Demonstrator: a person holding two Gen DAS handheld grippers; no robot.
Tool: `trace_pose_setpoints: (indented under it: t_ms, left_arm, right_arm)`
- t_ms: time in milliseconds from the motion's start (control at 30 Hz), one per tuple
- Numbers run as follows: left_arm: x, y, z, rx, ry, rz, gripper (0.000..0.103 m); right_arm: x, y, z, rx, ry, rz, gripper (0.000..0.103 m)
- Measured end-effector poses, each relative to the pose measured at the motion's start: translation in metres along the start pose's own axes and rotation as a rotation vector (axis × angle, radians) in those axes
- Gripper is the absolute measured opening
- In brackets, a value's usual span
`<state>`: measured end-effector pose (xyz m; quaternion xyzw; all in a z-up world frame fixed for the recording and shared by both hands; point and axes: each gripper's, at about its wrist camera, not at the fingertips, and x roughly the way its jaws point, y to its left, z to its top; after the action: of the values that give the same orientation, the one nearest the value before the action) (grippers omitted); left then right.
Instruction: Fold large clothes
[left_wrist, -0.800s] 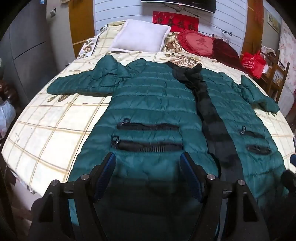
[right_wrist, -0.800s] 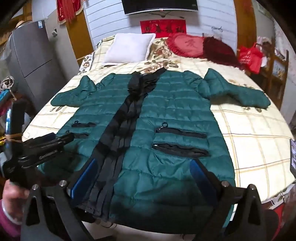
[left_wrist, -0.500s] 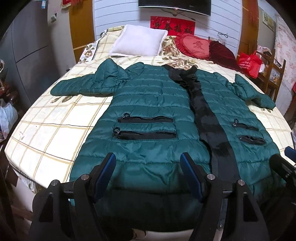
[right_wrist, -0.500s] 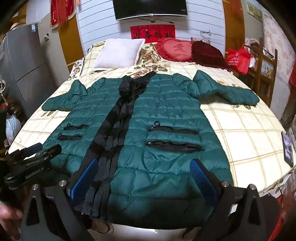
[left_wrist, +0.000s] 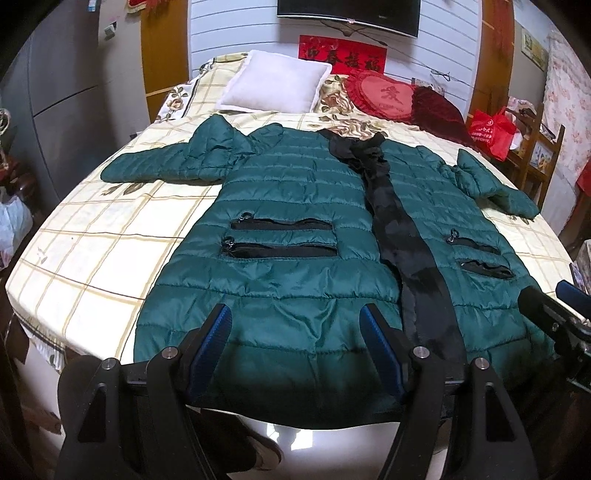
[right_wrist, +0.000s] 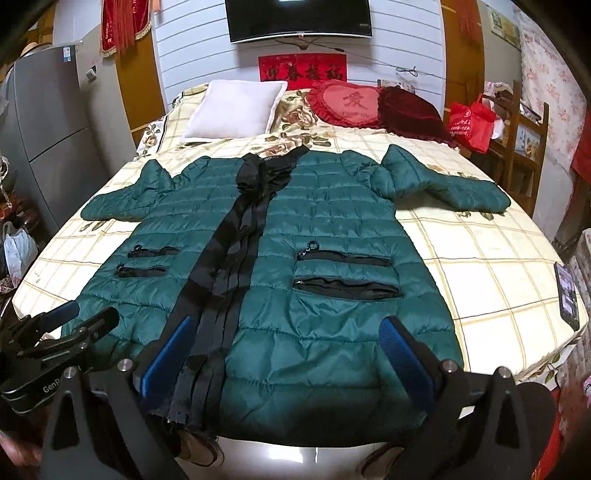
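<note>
Bed (left_wrist: 92, 229) under a yellow checked sheet, filling most of both views. On it, spread flat and face up, a long green quilted down coat (left_wrist: 295, 206), collar toward the white pillow (right_wrist: 236, 109) and red heart cushion (right_wrist: 349, 103), hem hanging slightly over the near edge. Both sleeves (right_wrist: 443, 184) stretched outward to the sides, neither brought in over the body. Black placket (right_wrist: 236, 251) running straight down the middle; four zip pockets (left_wrist: 284, 236) lying flat. No crease, no fold anywhere: by the look of it, the task stood at its very start, with laying-out finished and every fold remaining, probably sleeves first, then the body doubled up from the hem.

Left gripper (left_wrist: 295, 328) poised above the hem over the coat's left panel, jaws fairly wide, nothing between the blue pads (left_wrist: 212, 336). Right gripper (right_wrist: 284, 343) above the hem beside the placket, jaws spread as wide as could be, likewise empty. Small dark phone (right_wrist: 567, 295) at the bed's right edge.
</note>
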<state>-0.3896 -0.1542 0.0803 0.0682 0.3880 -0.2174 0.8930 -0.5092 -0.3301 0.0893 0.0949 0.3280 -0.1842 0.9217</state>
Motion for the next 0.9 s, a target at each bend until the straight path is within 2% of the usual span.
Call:
trace_pose_setpoints:
  t_ms: [200,900]
  left_arm:
    - [0.000,0.003,-0.001,-0.008,0.002,0.003,0.072]
    - [0.003,0.008,0.000,-0.015,0.009,0.003,0.072]
  right_arm:
    - [0.003,0.004,-0.001,-0.011,0.035,-0.008,0.101]
    - [0.013,0.006,-0.004,-0.019,0.077,-0.008,0.101]
